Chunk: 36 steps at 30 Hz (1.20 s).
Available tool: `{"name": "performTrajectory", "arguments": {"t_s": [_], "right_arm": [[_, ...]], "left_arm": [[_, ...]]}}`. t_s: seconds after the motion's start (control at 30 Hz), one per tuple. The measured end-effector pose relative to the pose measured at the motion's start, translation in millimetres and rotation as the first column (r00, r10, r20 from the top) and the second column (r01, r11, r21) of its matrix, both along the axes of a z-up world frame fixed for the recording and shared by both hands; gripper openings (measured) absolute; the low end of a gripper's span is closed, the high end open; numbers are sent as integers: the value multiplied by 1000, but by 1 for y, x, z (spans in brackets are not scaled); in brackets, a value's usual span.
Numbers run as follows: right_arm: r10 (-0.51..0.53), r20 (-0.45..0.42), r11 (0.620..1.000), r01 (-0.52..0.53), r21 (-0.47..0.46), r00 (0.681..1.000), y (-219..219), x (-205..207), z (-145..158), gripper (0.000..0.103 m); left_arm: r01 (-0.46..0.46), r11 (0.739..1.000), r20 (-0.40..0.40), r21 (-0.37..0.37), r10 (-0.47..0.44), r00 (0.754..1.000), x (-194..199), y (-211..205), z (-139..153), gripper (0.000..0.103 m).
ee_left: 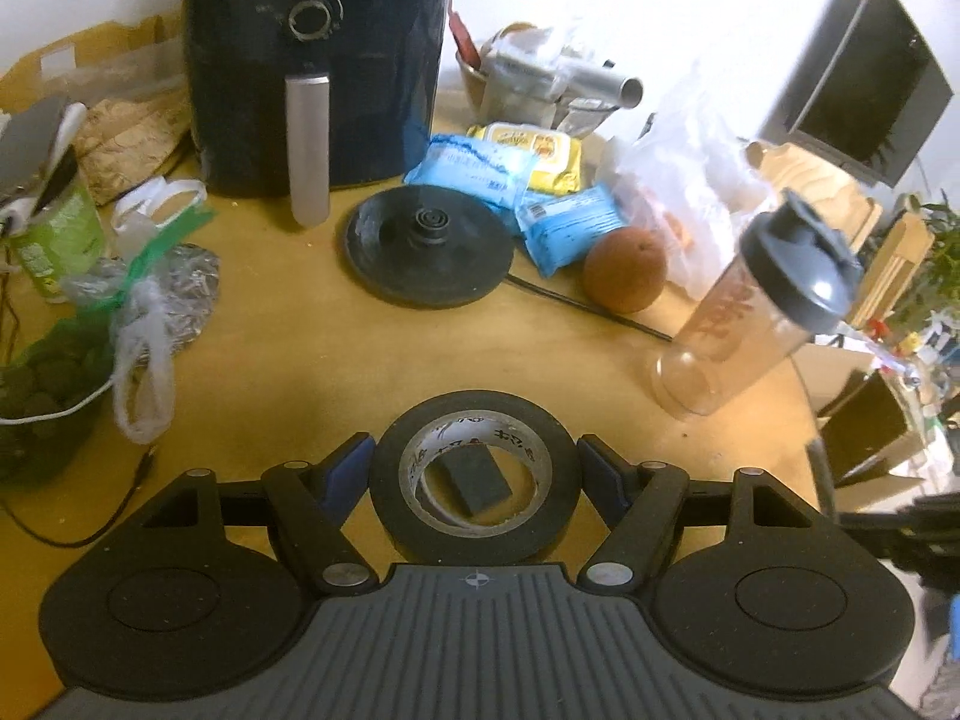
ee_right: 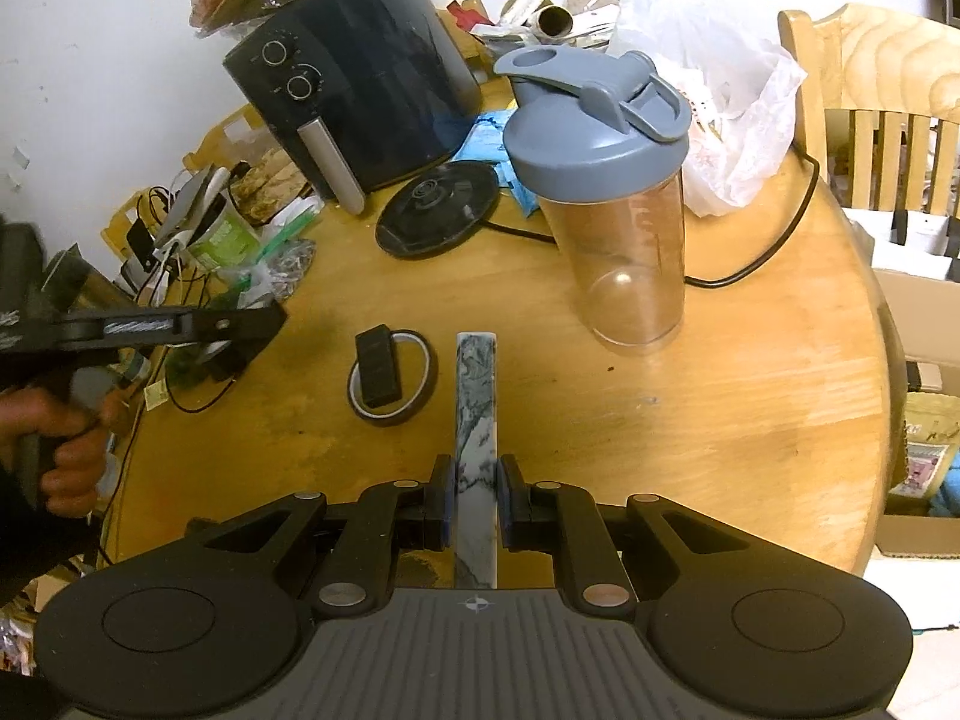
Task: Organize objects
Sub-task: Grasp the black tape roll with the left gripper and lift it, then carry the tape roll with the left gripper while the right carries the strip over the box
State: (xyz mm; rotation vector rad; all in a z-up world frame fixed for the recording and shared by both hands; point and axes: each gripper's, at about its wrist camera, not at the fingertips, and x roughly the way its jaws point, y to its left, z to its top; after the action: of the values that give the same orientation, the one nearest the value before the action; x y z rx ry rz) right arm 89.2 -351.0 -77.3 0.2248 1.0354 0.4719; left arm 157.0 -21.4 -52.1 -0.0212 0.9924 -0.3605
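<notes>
Cluttered and round, a wooden bench (ee_right: pixel 690 420) fills both views, with a black air fryer (ee_right: pixel 360 84) at its far side as landmark. Nearer the viewer than the fryer lies a roll of black tape (ee_left: pixel 474 483), flat on the wood, with a small dark block (ee_left: pixel 474 483) resting inside its ring. The left gripper (ee_left: pixel 474 468) hovers above it, jaws open on either side of the roll and clear of it, probably just after setting it down. The right gripper (ee_right: pixel 476 498) has its jaws closed on a marbled bar (ee_right: pixel 477 396), held pointing toward the fryer, likely the next piece to place. Right of the fryer stands an empty clear bottle (ee_right: pixel 612 228) with a grey lid.
</notes>
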Motion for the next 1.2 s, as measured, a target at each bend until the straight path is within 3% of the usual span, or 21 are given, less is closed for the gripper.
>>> {"name": "performTrajectory", "arguments": {"t_s": [0.33, 0.6, 0.93, 1.2], "right_arm": [[10, 17, 1000, -10, -8, 1000, 21, -21, 10, 17], [-2, 18, 999, 3, -50, 1000, 42, -42, 23, 17], [-13, -40, 997, 10, -77, 999, 61, -82, 19, 17], [-19, -57, 997, 15, -74, 998, 64, -96, 18, 17]], "left_arm": [[20, 999, 33, -44, -18, 999, -53, 21, 35, 72], [58, 996, 36, -68, -56, 998, -94, 33, 45, 72], [86, 992, -9, -94, -88, 996, -132, 46, 32, 72], [138, 986, -35, -96, -142, 989, -144, 32, 21, 72]]}}
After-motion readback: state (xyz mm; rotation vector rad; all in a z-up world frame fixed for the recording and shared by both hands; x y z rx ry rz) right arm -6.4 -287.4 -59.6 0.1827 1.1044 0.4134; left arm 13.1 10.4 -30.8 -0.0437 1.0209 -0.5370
